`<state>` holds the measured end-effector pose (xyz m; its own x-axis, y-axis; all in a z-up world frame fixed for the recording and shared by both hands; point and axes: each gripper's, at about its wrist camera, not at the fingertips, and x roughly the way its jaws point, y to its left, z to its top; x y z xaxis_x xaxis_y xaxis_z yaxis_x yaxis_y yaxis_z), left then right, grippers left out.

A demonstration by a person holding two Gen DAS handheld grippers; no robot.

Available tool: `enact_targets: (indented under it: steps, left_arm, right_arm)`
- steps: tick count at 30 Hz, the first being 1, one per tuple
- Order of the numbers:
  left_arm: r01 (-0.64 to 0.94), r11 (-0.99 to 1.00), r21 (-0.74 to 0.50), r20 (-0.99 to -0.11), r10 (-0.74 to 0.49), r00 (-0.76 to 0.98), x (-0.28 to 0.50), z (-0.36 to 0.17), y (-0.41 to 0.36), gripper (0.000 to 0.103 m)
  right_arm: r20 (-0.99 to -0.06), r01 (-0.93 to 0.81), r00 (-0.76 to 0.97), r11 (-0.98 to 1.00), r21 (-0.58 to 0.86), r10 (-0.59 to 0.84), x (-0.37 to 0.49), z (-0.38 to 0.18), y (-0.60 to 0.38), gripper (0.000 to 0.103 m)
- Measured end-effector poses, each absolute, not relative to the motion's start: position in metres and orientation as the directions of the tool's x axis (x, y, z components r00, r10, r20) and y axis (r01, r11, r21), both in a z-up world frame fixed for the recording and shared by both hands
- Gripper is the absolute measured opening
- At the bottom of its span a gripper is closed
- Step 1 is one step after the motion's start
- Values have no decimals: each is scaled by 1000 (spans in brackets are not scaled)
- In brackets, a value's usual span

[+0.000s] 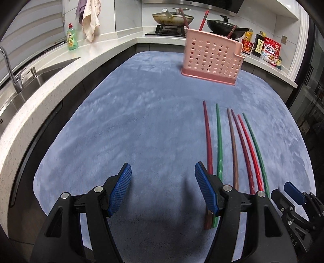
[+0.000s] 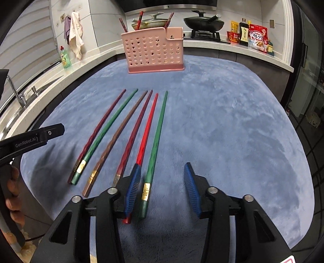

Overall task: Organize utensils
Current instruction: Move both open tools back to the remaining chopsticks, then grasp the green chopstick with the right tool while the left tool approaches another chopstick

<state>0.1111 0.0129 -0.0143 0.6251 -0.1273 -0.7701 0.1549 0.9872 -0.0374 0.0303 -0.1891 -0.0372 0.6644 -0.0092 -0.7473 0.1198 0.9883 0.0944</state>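
Several chopsticks lie side by side on the blue mat [image 2: 222,121]: dark red [image 2: 101,129], green [image 2: 113,121], brown [image 2: 121,129], maroon [image 2: 137,125], bright red [image 2: 148,121] and green [image 2: 159,129]. A pink perforated holder [image 2: 154,52] stands at the mat's far edge with three chopsticks [image 2: 139,20] upright in it. My right gripper [image 2: 162,188] is open, low over the thick end of the rightmost green chopstick, which lies between its fingers. My left gripper [image 1: 163,186] is open and empty, left of the row [image 1: 232,145]. The holder [image 1: 212,58] also shows in the left wrist view.
A sink with a tap [image 1: 12,74] and a green dish-soap bottle [image 1: 72,37] are on the left counter. Two pans [image 1: 172,18] sit on the stove behind the holder. Bottles and a cereal bag [image 1: 270,50] stand at the back right.
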Motion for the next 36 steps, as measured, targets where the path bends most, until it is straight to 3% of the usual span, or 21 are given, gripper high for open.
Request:
enact_targets:
  steps: [3, 14, 18, 36]
  left_arm:
    - [147, 987, -57, -777, -137, 615, 111, -17, 16, 62]
    - [152, 987, -59, -790, -139, 598, 109, -23, 16, 62]
    - [168, 983, -75, -798, -160, 581, 106, -26, 14, 63]
    - [237, 968, -78, -824, -197, 532, 88, -42, -8, 63]
  right_arm:
    - [-761, 117, 649, 988, 97, -2, 31, -43, -188, 29]
    - [-768, 94, 641, 990, 102, 18, 27, -50, -182, 21]
    - [-768, 128, 640, 987, 102, -4, 25, -52, -187, 7]
    - [-765, 162, 644, 976, 145, 6, 21, -54, -198, 7]
